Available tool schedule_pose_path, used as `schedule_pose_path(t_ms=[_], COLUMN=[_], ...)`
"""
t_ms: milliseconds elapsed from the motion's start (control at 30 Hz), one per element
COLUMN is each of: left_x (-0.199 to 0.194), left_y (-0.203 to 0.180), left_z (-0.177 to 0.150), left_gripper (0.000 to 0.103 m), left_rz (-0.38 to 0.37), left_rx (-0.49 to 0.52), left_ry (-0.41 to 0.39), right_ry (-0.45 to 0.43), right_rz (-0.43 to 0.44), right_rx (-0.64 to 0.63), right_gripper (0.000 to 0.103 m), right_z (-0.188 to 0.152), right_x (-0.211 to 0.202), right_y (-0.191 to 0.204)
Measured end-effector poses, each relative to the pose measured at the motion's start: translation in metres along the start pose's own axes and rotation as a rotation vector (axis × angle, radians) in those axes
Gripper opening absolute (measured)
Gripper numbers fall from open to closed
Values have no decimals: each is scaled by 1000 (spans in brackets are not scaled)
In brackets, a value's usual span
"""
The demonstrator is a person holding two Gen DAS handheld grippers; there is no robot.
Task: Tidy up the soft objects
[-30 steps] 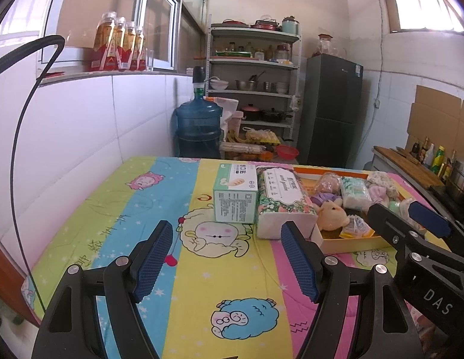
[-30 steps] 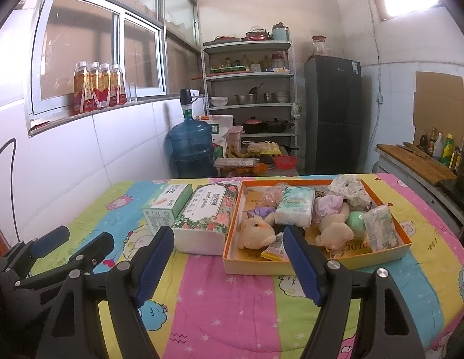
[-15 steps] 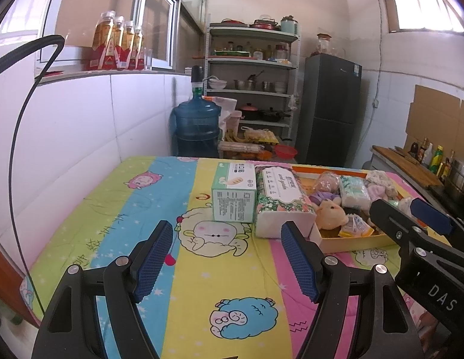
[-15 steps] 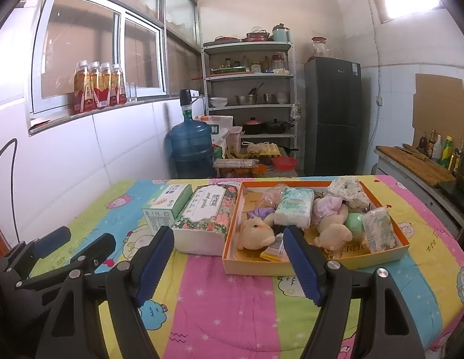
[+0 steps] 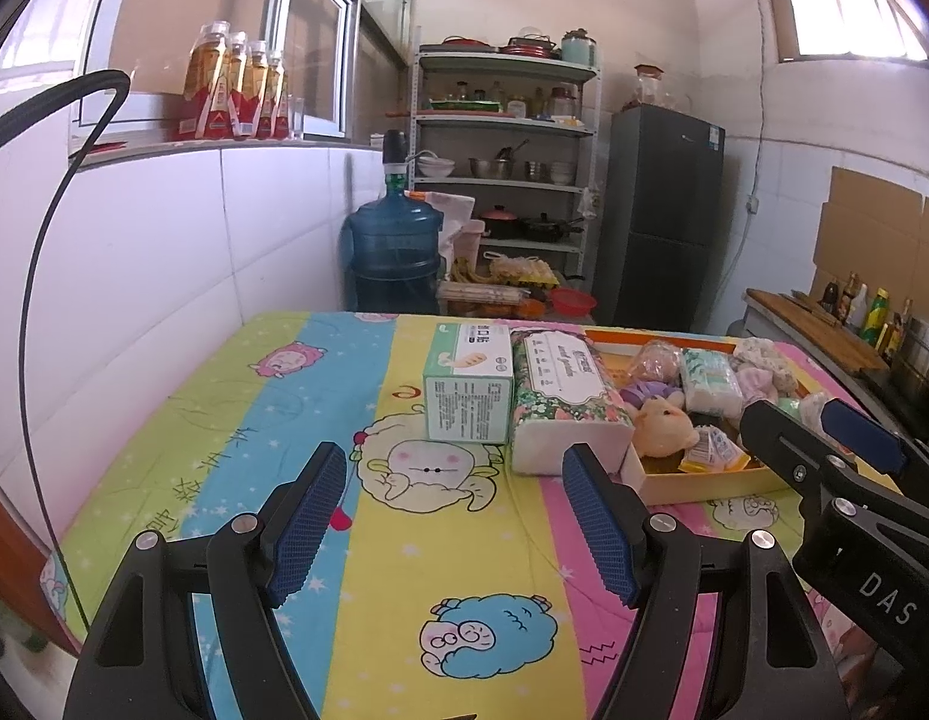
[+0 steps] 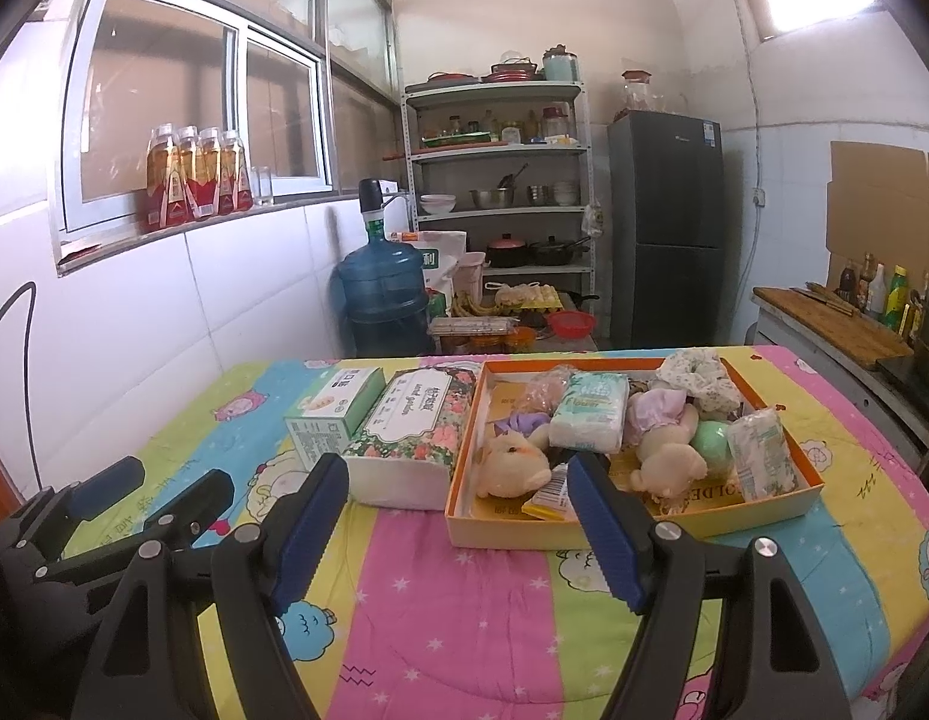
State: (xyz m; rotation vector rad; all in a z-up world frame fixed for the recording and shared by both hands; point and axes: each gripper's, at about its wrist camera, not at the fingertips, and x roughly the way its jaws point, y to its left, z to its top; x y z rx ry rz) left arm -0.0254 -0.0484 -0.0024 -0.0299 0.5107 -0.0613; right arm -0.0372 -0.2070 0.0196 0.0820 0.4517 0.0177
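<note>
A kitchen counter (image 6: 464, 612) under a cartoon-striped cloth carries an orange tray (image 6: 620, 531) heaped with plush toys (image 6: 515, 465) and soft packs, a floral tissue pack (image 6: 413, 432) touching its left wall. Left tongs (image 5: 452, 516) and right tongs (image 6: 458, 531) both hover wide apart, holding nothing

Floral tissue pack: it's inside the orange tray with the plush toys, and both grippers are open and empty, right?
No. The floral tissue pack lies outside the orange tray, against its left wall, as the right wrist view shows. Both grippers are open and empty.
</note>
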Motion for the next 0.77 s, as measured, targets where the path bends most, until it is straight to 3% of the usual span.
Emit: schedule_pose_path(t_ms=[767], left_x=[1], left_y=[0], left_z=[-1], left_gripper=[76], left_rz=[-1], left_rx=[1], left_ry=[2], right_ry=[3], right_rz=[3], right_rx=[3], right_gripper=[75], right_z=[-1], right_x=[1], right_y=[1])
